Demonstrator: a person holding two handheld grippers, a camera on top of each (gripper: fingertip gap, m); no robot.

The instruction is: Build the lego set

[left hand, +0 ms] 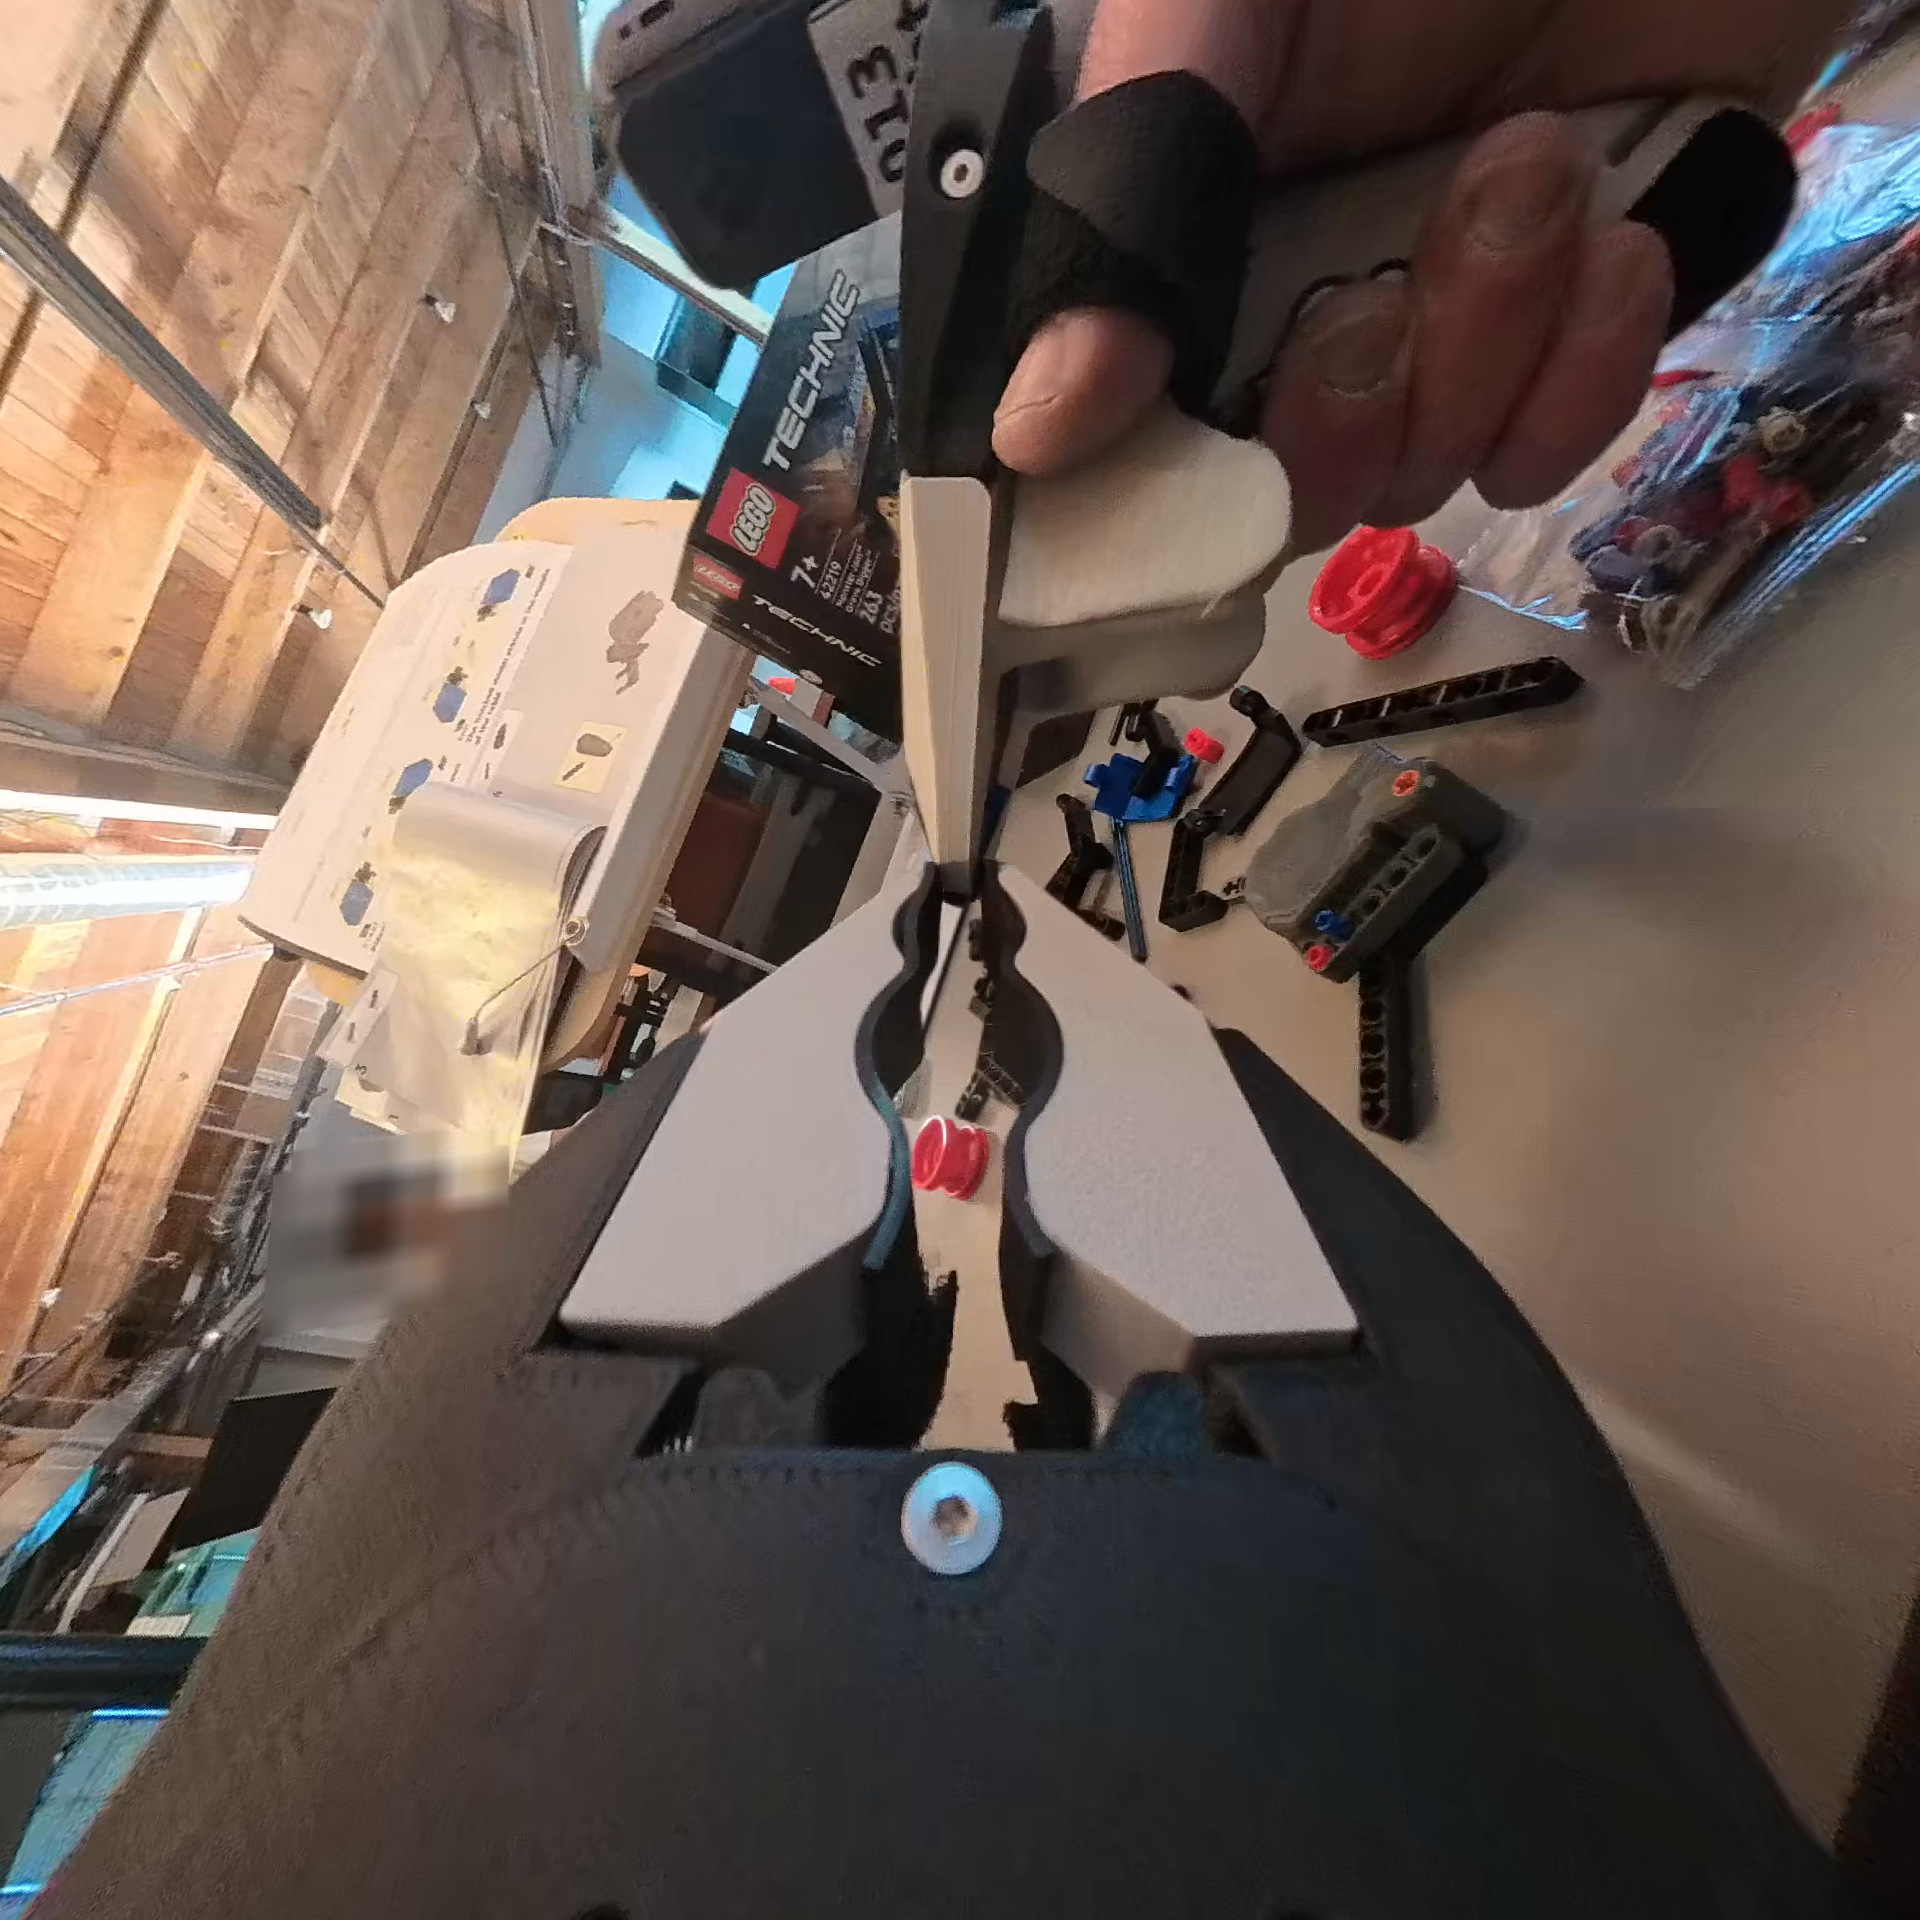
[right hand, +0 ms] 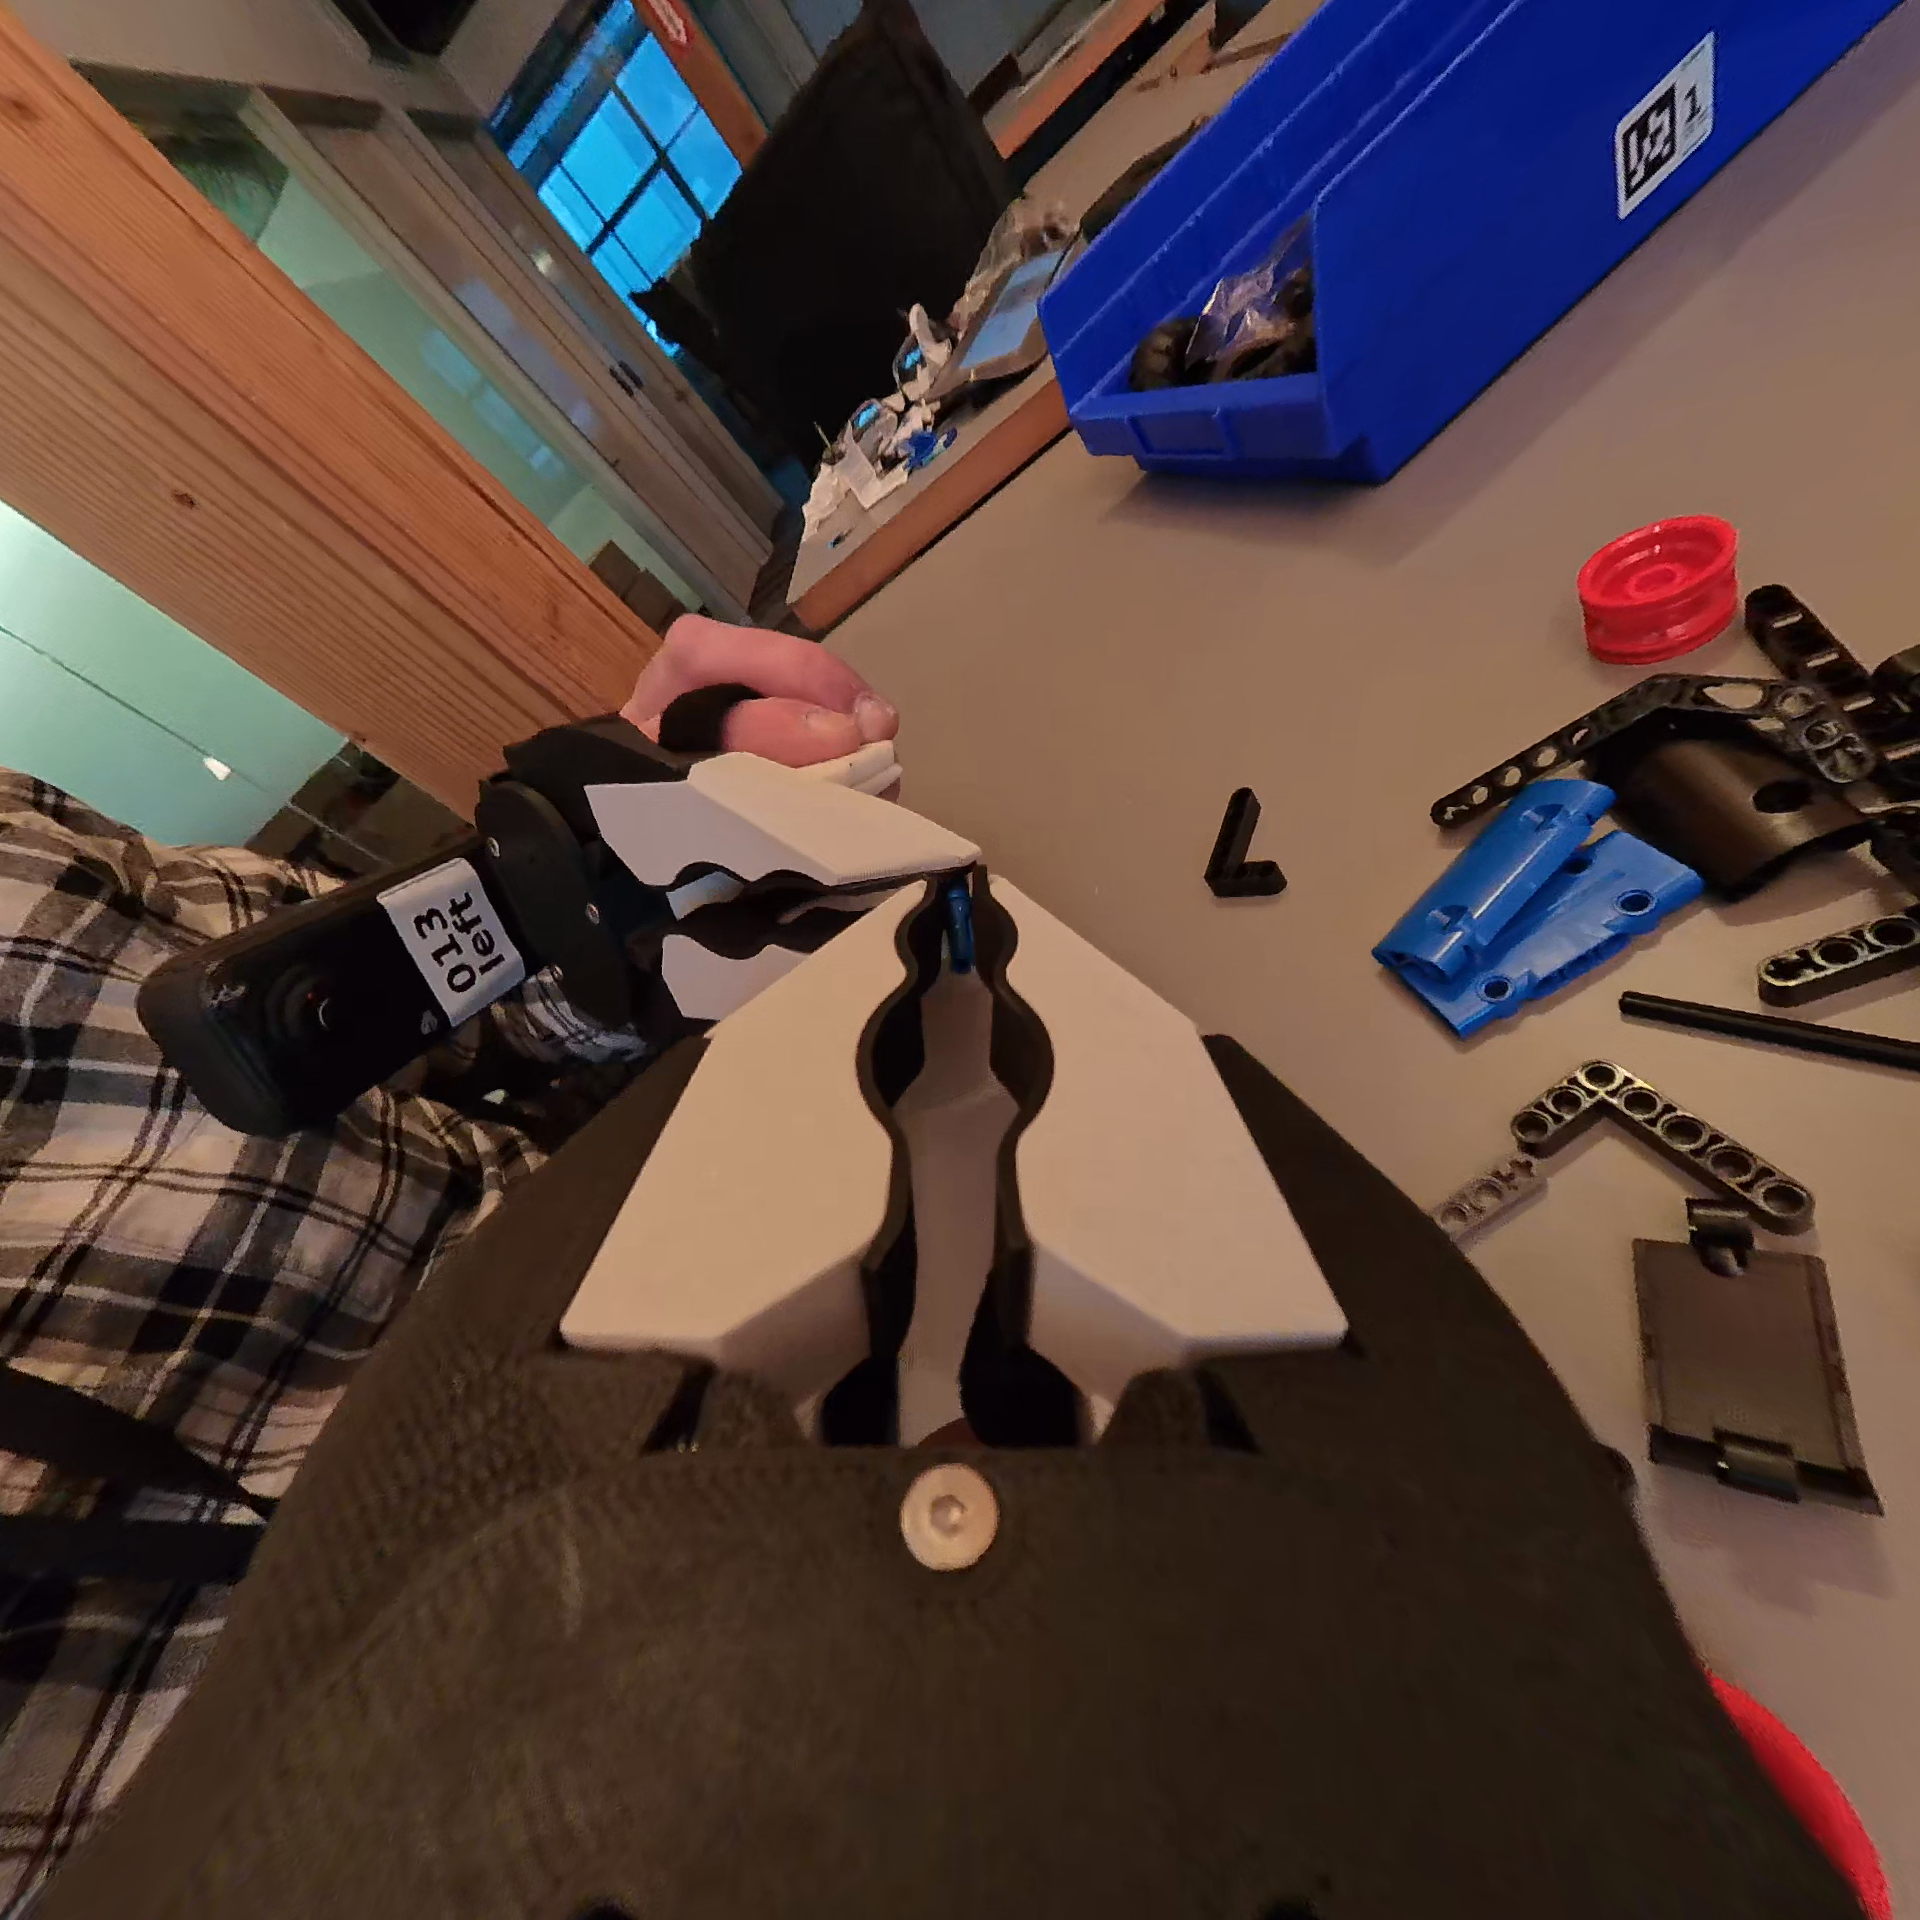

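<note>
While raised over the worktop (right hand: 1195, 675), pinching a small blue pin (right hand: 958, 925) between the tips of the right tool (right hand: 958, 894). Met tip to tip from 9 o'clock by the left tool (right hand: 935, 878), pressed together, though on what, impossible to tell. Lying loose at 2 o'clock, a red wheel (right hand: 1657, 587); at 3 o'clock, blue panels (right hand: 1538, 914) among black beams (right hand: 1662, 1138).

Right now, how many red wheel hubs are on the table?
2 in the left wrist view: one red hub beside the parts bag, one red hub behind the left tool's fingers. Others may be hidden.
</note>
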